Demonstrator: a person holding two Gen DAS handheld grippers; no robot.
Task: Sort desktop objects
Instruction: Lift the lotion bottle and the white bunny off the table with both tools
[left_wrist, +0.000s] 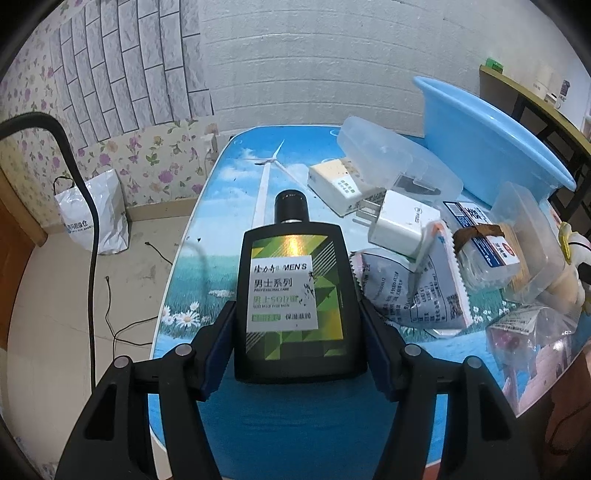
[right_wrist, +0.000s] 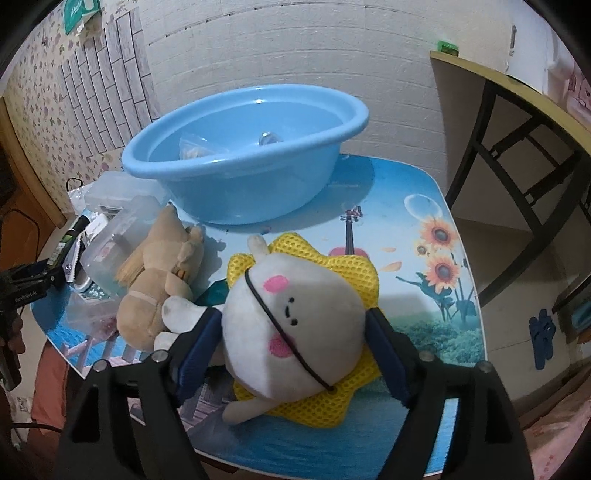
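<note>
Clear boxes (left_wrist: 402, 158) crowding blue basin (left_wrist: 491, 147)

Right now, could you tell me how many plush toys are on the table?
2. The white plush lies on a yellow mesh pad between the right gripper fingers; the tan plush lies beside it to the left. The clutter may hide others.

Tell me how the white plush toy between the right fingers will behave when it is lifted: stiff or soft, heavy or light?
The white plush toy looks stuffed, so it will probably squash between the right gripper fingers rather than resist. It seems light for its bulk. Its yellow mesh collar may flop loosely.
</note>
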